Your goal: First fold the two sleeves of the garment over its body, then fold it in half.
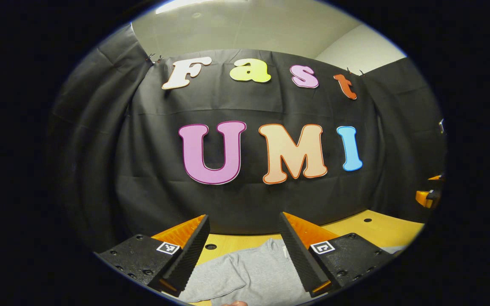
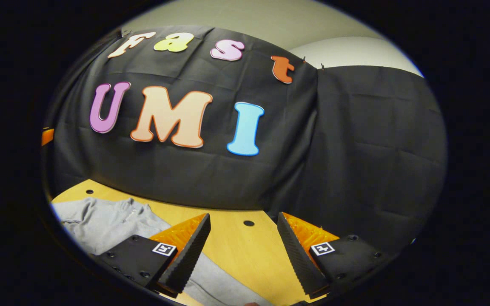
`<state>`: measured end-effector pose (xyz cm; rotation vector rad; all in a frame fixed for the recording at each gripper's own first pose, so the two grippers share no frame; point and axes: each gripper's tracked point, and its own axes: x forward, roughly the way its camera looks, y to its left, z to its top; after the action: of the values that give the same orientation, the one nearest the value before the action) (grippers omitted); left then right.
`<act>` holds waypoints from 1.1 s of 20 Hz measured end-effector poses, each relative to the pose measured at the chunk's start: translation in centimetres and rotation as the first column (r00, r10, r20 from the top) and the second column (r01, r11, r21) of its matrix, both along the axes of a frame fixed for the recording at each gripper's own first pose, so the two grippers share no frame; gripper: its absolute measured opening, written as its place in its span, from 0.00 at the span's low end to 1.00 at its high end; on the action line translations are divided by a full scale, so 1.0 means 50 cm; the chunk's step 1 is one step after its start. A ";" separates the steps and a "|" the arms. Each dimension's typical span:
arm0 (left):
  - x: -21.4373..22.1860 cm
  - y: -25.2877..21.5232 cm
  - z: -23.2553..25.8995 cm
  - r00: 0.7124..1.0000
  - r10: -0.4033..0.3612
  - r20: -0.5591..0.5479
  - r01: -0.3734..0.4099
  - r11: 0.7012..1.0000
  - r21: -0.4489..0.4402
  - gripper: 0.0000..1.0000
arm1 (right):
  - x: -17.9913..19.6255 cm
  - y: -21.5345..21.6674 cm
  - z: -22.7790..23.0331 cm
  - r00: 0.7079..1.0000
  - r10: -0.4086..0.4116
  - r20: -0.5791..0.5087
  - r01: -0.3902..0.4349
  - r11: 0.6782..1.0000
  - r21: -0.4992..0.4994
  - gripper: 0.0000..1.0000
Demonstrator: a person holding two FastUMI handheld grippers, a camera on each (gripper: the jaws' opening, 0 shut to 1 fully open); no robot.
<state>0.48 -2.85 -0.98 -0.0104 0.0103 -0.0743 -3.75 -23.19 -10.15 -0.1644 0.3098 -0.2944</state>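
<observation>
Two big surfaces take up most of both views: the black cloth wall (image 1: pixel 245 106) at the back and the wooden tabletop (image 2: pixel 245 250) below it, which has small dark holes in it

Next in size is the grey garment (image 1: pixel 249 272), lying flat on the tabletop. In the left gripper view it sits low in the middle, its collar end toward the wall, with one part spreading out to the left under the near finger. In the right gripper view the same garment (image 2: pixel 104 221) lies to the left, and a strip of its fabric runs down beneath the left finger toward the bottom edge

The left hand-held gripper (image 1: pixel 245 250) hangs above the garment with its jaws spread wide and nothing between them; the cloth shows through the gap, apart from both fingers

The right hand-held gripper (image 2: pixel 243 250) is likewise wide open and holds nothing, with bare wood showing between its fingers and the garment just off to its left

At the far right edge of the left gripper view a small orange part of the other gripper (image 1: pixel 430 195) shows, too little of it to tell more
</observation>
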 end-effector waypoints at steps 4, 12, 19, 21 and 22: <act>-0.005 0.006 -0.012 1.000 0.010 -0.017 -0.010 1.000 0.006 0.95 | -0.063 -0.067 -0.111 0.984 -0.031 -0.173 0.038 0.998 0.040 0.99; -0.004 -0.002 -0.022 0.999 0.002 -0.032 -0.001 1.000 0.018 0.95 | -0.215 -0.110 -0.317 0.875 -0.012 -0.484 0.100 0.983 0.155 1.00; -0.006 -0.018 -0.022 0.999 -0.013 -0.038 0.015 0.999 0.040 0.95 | -0.310 -0.089 -0.450 0.713 0.042 -0.699 0.141 0.969 0.203 1.00; -0.009 -0.017 -0.021 0.999 -0.008 -0.037 0.010 0.999 0.046 0.95 | -0.332 -0.091 -0.473 0.678 0.057 -0.733 0.161 0.961 0.224 1.00; -0.010 -0.015 -0.020 0.999 -0.005 -0.039 0.007 0.999 0.047 0.95 | -0.340 -0.090 -0.484 0.663 0.060 -0.746 0.174 0.957 0.231 1.00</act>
<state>-0.02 -3.61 -1.98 0.0350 0.0507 -0.0797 -20.75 -27.68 -34.34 0.0228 1.1922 -0.2274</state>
